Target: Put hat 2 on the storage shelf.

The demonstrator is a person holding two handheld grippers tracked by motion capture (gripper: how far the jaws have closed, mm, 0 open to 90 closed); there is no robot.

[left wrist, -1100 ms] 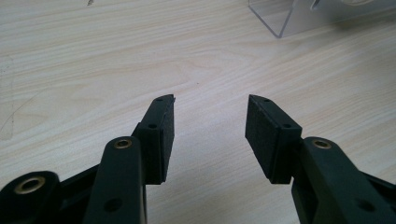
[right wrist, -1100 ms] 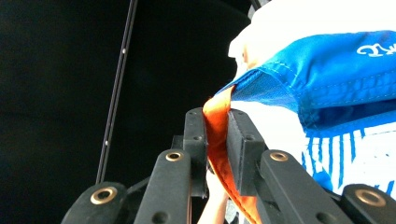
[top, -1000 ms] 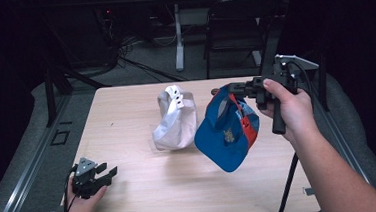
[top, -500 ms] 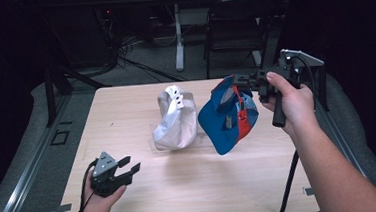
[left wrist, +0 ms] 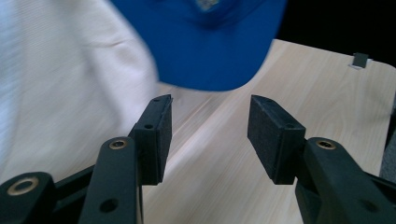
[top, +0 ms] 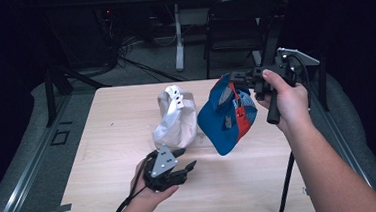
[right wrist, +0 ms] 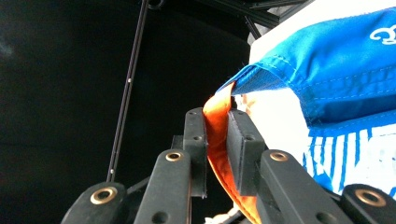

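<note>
Right hand-held gripper (top: 234, 77) pinches the blue cap (top: 227, 118) by its orange edge, hanging it above the table (top: 102, 122) beside the white cap (top: 177, 119); left hand-held gripper (top: 183, 167), jaws just opened, empty, should take the brim squarely.

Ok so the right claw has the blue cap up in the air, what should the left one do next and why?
Probably ease the left claw forward to the blue cap's brim and close on it: its jaws have just been opening, nothing is between them, and the brim hangs just ahead while the right claw pinches the orange fabric.
</note>
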